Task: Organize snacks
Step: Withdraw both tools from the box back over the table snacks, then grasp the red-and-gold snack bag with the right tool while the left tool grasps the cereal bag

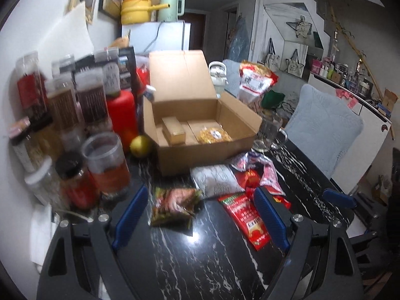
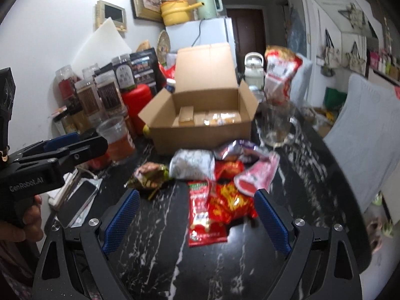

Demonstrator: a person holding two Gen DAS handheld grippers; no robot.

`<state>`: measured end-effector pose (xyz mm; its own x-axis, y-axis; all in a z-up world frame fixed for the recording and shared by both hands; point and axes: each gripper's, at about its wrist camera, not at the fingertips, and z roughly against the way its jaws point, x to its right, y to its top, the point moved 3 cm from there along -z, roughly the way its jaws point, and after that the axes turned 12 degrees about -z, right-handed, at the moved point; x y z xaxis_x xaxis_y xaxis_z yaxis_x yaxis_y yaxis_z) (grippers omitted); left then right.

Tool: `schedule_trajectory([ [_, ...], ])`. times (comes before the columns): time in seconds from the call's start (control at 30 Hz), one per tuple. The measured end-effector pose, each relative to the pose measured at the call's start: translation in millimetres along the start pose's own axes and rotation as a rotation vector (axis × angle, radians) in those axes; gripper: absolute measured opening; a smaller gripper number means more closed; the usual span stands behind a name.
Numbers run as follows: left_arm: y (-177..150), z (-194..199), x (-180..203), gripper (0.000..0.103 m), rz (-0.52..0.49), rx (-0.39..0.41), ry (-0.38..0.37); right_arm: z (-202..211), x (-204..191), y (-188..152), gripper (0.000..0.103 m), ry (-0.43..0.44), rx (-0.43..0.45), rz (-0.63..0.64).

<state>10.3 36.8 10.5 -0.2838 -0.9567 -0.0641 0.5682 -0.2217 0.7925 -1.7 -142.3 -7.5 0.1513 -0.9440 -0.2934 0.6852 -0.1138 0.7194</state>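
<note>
A: In the left wrist view, what does the left claw (image 1: 200,215) do?

B: Its blue-padded jaws stand wide apart at the bottom of the frame, holding nothing. Between them on the black white-veined marble surface (image 1: 205,262) lies a crumpled green-and-red snack packet (image 1: 175,206), and a flat red sachet (image 1: 246,217) lies just beside the right-hand pad.

A: And higher up?

B: A white crinkled pouch (image 1: 216,180) sits at centre, below the open brown cardboard box (image 1: 200,125), which holds a small tan carton (image 1: 173,131) and a clear bag of yellow snacks (image 1: 215,135). Lidded plastic jars (image 1: 87,100) crowd the left.

A: The right wrist view?

B: The right claw (image 2: 196,221) is also spread wide and empty. The flat red sachet (image 2: 202,215) and a red-and-yellow crisp bag (image 2: 230,203) lie between its pads. Above them are the white pouch (image 2: 192,166) and a pink packet (image 2: 257,175). The box (image 2: 200,115) stands at centre, a clear glass mug (image 2: 277,125) to its right. The left claw (image 2: 62,147) enters from the left edge, gripped by a hand (image 2: 30,220).
</note>
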Motion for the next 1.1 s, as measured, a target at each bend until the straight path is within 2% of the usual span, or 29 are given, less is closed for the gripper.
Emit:
schedule_trajectory([
  [0.27,-19.3,-36.5,-11.6,0.087,0.067,-0.075,-0.052,-29.1,14.3,-22.1,0.093,-0.026,-0.048,-0.04],
  [0.4,-26.0,-53.6,-20.6,0.087,0.095,-0.092,-0.055,-46.4,20.1,-27.6,0.095,-0.045,-0.067,-0.046],
  [0.47,-29.5,-63.2,-23.8,0.087,0.102,-0.112,-0.059,-54.9,24.1,-27.4,0.097,-0.052,-0.074,-0.055],
  [0.77,-35.7,-111.3,-41.2,0.087,0.118,-0.19,-0.055,-81.7,37.4,-16.7,0.097,-0.077,-0.094,-0.068],
  [0.87,-38.9,-128.4,-44.9,0.087,0.116,-0.233,-0.069,-91.3,40.7,-13.8,0.103,-0.093,-0.105,-0.061],
  [1.03,-46.4,-153.3,-54.8,0.087,0.132,-0.295,-0.103,-101.8,40.2,-10.1,0.103,-0.118,-0.107,-0.019],
  [1.1,-50.5,-163.6,-58.0,0.087,0.147,-0.321,-0.141,-106.9,41.5,-8.7,0.103,-0.124,-0.115,-0.019],
])
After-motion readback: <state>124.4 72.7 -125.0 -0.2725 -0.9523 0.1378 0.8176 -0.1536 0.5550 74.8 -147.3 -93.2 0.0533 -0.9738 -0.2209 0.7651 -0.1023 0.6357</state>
